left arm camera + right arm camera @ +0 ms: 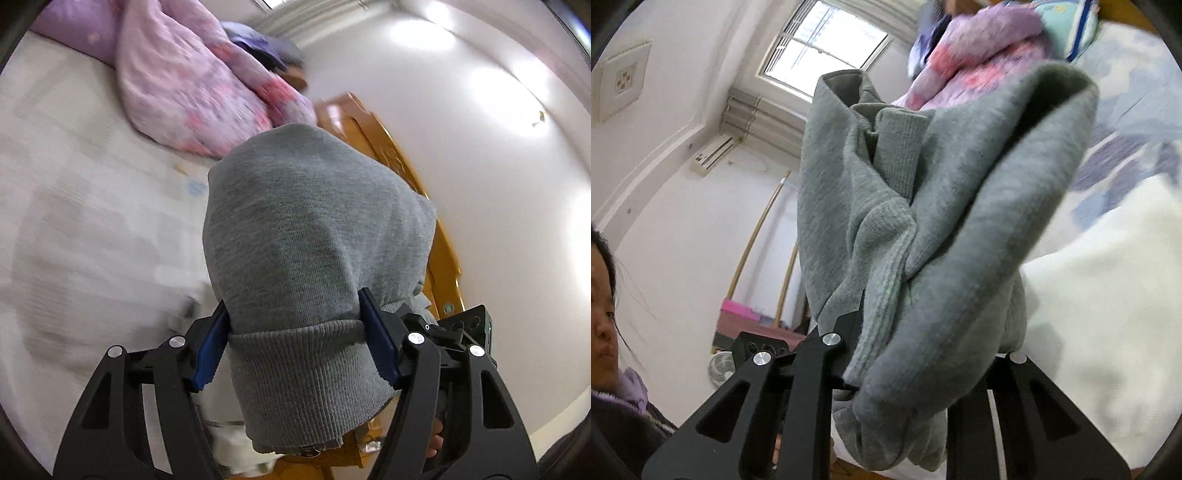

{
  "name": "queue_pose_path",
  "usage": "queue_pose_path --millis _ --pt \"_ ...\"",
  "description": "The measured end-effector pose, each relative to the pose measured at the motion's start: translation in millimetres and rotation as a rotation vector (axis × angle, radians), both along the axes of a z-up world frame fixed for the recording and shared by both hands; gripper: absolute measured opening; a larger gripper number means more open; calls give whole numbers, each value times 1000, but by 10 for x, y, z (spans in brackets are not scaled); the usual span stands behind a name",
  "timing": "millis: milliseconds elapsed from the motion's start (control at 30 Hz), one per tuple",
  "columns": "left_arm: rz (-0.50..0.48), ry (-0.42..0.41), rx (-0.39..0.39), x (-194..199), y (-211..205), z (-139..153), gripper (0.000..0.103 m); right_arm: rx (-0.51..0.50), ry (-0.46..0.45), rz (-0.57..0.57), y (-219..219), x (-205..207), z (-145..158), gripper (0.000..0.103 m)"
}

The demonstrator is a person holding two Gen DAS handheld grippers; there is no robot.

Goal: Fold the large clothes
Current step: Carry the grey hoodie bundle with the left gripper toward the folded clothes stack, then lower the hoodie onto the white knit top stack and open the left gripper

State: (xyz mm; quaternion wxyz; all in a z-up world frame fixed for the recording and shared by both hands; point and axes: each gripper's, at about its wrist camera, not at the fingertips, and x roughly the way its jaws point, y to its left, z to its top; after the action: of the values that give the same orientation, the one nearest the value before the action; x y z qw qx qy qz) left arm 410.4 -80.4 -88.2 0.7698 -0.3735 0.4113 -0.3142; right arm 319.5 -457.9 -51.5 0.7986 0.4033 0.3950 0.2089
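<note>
Ribbed hem (295,354) fills my left gripper (295,347), jaws clamped on its bunched width; my right gripper (923,354) pinches more of the grey sweatshirt (923,206). It hangs in the air above the bed (92,221), bunched, so folding looks barely begun: spreading flat remains.

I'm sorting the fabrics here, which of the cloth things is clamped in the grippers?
The plain grey sweatshirt, pinched at its ribbed hem by the left gripper. The pink-and-purple floral quilt lies loose on the bed, untouched.
</note>
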Motion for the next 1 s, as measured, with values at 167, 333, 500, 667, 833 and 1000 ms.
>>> queue_pose_path --millis 167,333,500,667,833,1000 --pt "-63 -2 79 -140 -750 -203 67 -19 53 -69 -431 -267 -266 17" --pt "-117 47 268 -341 -1305 -659 67 -80 310 -132 -882 -451 -1047 18" --pt "-123 28 342 -460 -1433 -701 70 -164 493 -180 -902 -467 -1295 44" --pt "-131 49 356 -396 -1445 -714 73 -480 575 -162 -721 -510 -734 46" --pt "-163 70 333 -356 -1362 -658 73 -504 346 6 -179 -379 -117 47" --pt "-132 49 296 -377 -1016 -531 74 -627 284 131 401 58 -549 48"
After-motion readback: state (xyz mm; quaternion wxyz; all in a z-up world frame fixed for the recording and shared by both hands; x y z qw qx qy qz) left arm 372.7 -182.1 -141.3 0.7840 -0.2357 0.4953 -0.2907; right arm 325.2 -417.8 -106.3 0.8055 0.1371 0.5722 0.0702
